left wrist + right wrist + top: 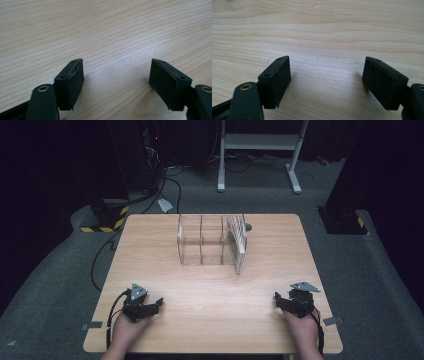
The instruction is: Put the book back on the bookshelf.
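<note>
Both grippers, left gripper (150, 308) and right gripper (286, 302), spread apart near table (210, 285) front edge, well apart from clear rack (210, 240)

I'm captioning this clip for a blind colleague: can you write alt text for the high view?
A person's hands rest two black grippers near the front edge of a light wooden table, the left gripper and right gripper both open and holding nothing. Farther back stands a clear acrylic rack with upright dividers, a flat item slotted at its right end.

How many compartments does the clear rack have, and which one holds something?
3. The clear acrylic rack has left, middle and right compartments in a row; a white slatted plate stands in the right one. Others look empty.
</note>
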{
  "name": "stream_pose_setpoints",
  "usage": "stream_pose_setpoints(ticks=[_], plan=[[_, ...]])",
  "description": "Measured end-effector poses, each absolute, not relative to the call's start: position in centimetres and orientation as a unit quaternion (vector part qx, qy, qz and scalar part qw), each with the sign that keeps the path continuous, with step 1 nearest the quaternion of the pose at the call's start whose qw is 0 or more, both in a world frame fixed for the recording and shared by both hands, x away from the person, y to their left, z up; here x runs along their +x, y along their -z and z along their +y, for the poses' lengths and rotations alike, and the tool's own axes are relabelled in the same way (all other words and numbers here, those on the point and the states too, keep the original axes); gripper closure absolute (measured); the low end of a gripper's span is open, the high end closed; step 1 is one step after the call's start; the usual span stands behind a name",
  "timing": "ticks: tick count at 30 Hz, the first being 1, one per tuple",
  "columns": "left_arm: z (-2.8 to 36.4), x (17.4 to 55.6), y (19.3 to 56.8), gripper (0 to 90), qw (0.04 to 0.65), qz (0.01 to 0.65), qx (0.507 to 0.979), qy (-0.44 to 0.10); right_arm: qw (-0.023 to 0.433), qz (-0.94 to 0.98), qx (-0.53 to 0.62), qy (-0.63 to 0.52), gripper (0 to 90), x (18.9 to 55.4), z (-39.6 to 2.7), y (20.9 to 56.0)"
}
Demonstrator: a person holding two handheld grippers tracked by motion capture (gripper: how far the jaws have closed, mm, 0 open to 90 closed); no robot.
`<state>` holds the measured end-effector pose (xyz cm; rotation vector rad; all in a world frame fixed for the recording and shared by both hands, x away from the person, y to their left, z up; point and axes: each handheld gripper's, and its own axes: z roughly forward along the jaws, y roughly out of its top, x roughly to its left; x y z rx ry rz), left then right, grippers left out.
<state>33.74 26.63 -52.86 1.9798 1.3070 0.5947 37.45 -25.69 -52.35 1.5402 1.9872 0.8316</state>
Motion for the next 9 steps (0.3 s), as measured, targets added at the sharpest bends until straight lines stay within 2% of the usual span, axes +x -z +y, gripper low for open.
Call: stream_pose_setpoints(ticks=[9], plan=[[26.61,33.79,52.88,27.9,0.343,0.502,0.76,-0.23,0.247,0.726,0.567,-0.303,22.1,37.56,-25.44,52.36]])
